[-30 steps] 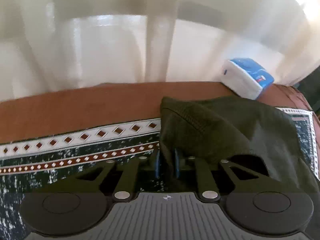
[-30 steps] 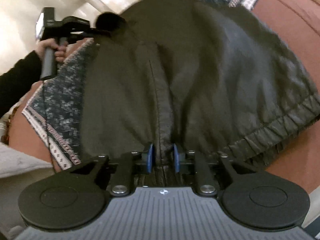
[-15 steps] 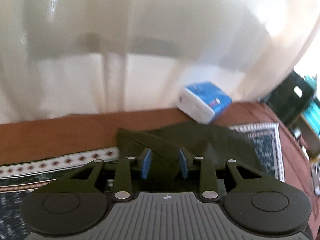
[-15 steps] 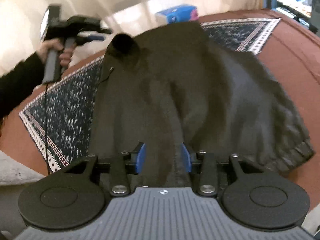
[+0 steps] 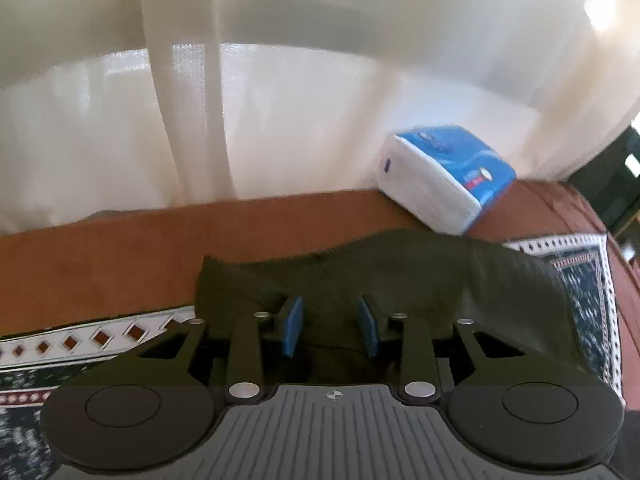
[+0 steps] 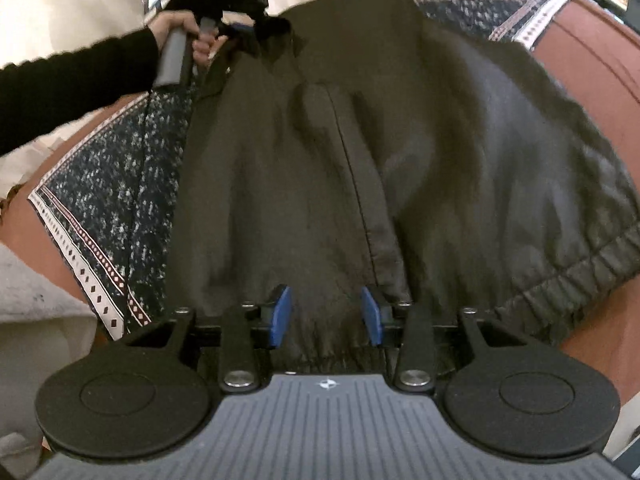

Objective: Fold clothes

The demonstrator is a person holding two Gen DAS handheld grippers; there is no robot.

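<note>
we see both claws gaping wide over the dark jacket (image 6: 400,152) spread on the patterned cloth (image 6: 112,200): right claw (image 6: 325,314) above its hem, left claw (image 5: 331,330) above its collar edge.

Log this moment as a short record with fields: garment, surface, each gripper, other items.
garment: dark garment spread flat, elastic hem nearest the right wrist camera
surface: patterned cloth over a reddish-brown cover
left gripper: jaws apart, over a far corner of the garment, held by a hand in a black sleeve
right gripper: jaws apart, over the hem; contact cannot be told
other items: blue and white tissue pack beyond the garment, by the pale curtain
</note>
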